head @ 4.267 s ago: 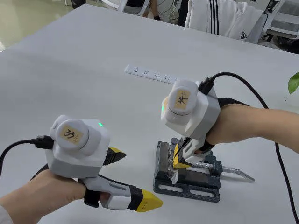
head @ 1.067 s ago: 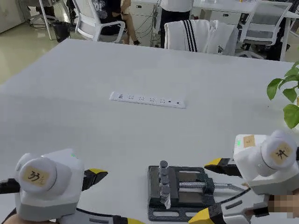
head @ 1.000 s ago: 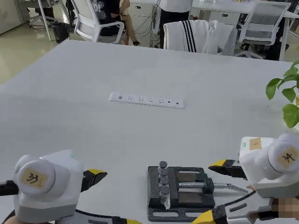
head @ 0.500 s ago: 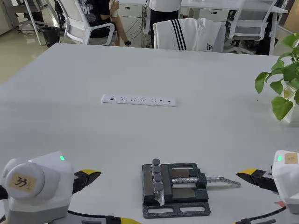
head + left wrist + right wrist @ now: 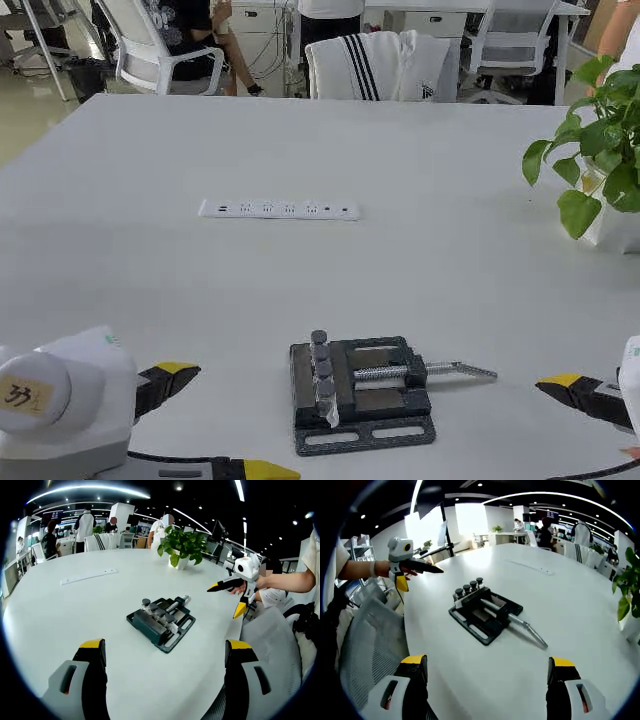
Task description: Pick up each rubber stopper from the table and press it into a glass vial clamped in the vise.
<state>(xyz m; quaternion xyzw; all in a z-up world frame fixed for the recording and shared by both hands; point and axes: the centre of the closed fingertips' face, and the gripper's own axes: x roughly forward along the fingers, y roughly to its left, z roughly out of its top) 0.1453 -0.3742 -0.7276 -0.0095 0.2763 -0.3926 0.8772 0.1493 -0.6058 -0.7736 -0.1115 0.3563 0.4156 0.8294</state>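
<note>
A dark vise [image 5: 372,402] stands on the white table [image 5: 300,280] with a row of several glass vials [image 5: 320,366] clamped in it, dark stoppers in their mouths. The same vise [image 5: 161,623] lies ahead of my left gripper [image 5: 165,646], which is open and holds nothing. Low at the left of the head view is this left gripper [image 5: 220,420], well short of the vise. My right gripper [image 5: 488,661] is open too and holds nothing, with the vise [image 5: 485,615] and vials [image 5: 467,589] ahead of it. Its yellow-tipped upper finger [image 5: 566,384] enters at the lower right.
The vise handle [image 5: 462,370] sticks out to the right. A white power strip [image 5: 278,209] lies mid-table. A potted plant [image 5: 590,140] stands at the right edge. Chairs, one draped with a striped jacket [image 5: 375,62], line the far side, with people beyond.
The right gripper, over the vise's vials 4.3 s ago, has drawn back to the right and near edge. The left gripper has sunk lower left. The head camera has tilted up.
</note>
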